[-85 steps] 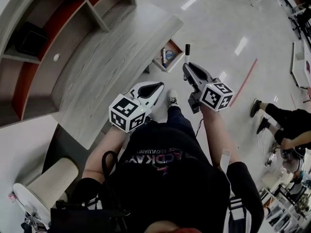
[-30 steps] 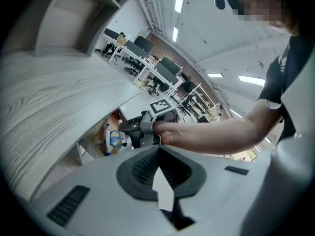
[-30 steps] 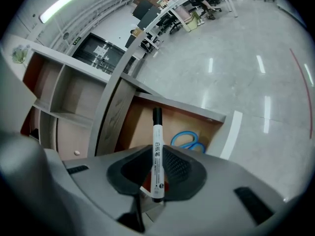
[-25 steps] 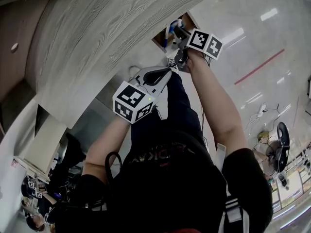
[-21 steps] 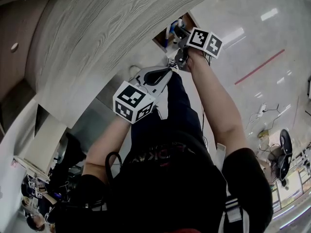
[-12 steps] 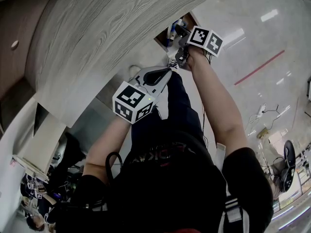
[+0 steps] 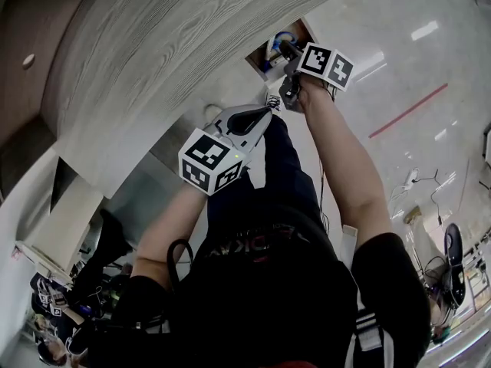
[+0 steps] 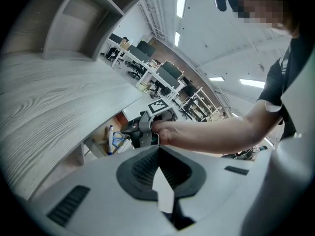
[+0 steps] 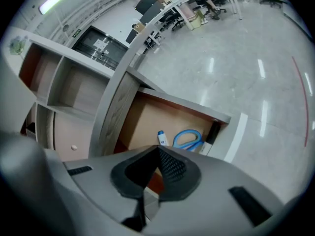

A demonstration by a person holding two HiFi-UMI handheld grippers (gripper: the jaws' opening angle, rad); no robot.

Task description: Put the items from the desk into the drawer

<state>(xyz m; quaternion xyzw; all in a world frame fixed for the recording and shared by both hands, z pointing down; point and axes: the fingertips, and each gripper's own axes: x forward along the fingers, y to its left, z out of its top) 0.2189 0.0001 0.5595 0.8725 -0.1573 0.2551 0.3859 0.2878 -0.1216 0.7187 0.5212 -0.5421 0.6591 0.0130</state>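
Right gripper view shows an open brown wooden drawer [image 9: 142,119] holding blue-handled scissors [image 9: 189,137], a blue-capped white tube [image 9: 161,138] and a black marker [image 9: 213,131], while the right gripper [image 9: 158,149] has just clenched empty and the left gripper [image 8: 158,148] is clenched empty.

Head view downward, all views share drawer [image 9: 147,118]

Wooden drawer [image 9: 147,119] — blue scissors [image 9: 189,138], black marker [image 9: 212,132]

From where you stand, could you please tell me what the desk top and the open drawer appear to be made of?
The pale grey desk top looks like matte wood-grain laminate: printed-looking streaked grain. The open drawer seems brown fibreboard or laminate inside: smooth, ungrained, uniform.
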